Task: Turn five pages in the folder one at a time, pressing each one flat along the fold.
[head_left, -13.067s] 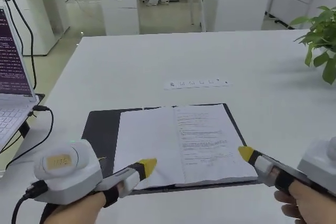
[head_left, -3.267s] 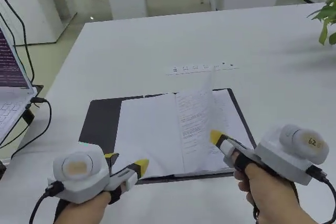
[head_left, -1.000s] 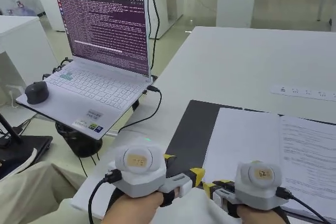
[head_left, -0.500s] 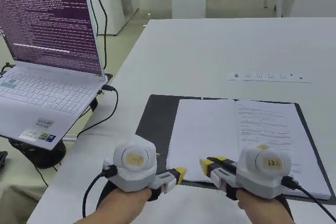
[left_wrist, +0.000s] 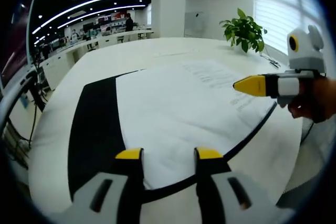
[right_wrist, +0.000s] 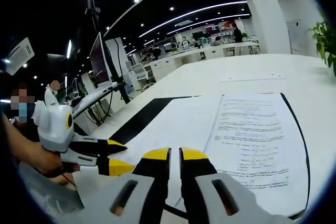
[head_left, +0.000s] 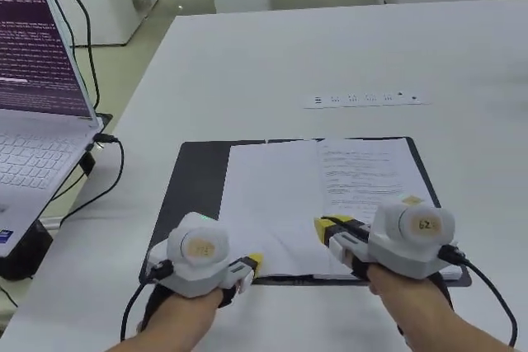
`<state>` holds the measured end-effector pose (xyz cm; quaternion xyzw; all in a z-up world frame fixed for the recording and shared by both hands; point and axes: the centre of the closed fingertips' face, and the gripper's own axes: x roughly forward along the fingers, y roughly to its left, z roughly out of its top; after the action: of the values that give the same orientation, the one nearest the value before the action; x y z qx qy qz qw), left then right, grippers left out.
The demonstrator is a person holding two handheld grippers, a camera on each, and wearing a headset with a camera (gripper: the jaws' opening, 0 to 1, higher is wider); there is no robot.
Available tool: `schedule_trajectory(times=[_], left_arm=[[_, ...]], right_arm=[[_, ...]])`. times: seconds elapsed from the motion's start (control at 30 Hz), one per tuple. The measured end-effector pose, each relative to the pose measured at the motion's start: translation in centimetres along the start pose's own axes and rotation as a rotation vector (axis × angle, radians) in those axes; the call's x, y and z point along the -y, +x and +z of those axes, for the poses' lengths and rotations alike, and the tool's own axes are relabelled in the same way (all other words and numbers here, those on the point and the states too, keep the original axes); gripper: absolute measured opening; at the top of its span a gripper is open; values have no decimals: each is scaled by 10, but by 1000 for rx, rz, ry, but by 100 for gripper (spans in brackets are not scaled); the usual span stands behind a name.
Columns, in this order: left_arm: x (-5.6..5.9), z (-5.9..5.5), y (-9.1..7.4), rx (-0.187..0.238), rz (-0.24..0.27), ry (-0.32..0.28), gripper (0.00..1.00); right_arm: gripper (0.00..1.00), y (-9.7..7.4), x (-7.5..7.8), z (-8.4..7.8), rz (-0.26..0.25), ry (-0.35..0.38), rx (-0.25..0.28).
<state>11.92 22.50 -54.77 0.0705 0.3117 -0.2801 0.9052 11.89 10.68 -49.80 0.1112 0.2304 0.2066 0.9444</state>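
- Broadly, our white workbench (head_left: 330, 47) takes up most of the scene, with a laptop (head_left: 33, 113) off its left edge and a power strip (head_left: 365, 99) set into it beyond the folder.
- We have the folder (head_left: 194, 179) lying open near us, its black cover showing at the left.
- Its blank left page (head_left: 272, 195) and printed right page (head_left: 363, 175) both lie flat, with no sheet lifted.
- We hold the left gripper (head_left: 247, 265) at the folder's near left edge, its jaws apart with nothing between them.
- We hold the right gripper (head_left: 323, 227) over the near part of the pages by the fold, jaws drawn together on nothing.
- We judge that we are between turns. How many of the five are done cannot be read from the pages, so more turning and pressing may remain.
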Motion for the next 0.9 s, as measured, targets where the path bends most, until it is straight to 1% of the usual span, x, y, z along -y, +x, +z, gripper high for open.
schedule_trajectory(times=[0.07, 0.2, 0.53, 0.7, 0.8, 0.9], left_arm=[[-1, -3, 1, -7, 9, -4, 37], [-3, -8, 2, -4, 24, -10, 36], [-4, -9, 1, 52, 34, -7, 35], [-3, -8, 1, 60, 36, -9, 35], [-3, -8, 1, 63, 38, -11, 35], [-3, -8, 1, 66, 40, -15, 35]], right_arm=[[5, 2, 3, -1, -3, 0, -3], [4, 7, 7, -3, -3, -3, -12], [0, 22, 13, -6, 8, -11, -27], [0, 33, 17, -6, 10, -8, -31], [0, 40, 24, -5, 5, -7, -34], [0, 48, 34, -4, -11, 9, -38]])
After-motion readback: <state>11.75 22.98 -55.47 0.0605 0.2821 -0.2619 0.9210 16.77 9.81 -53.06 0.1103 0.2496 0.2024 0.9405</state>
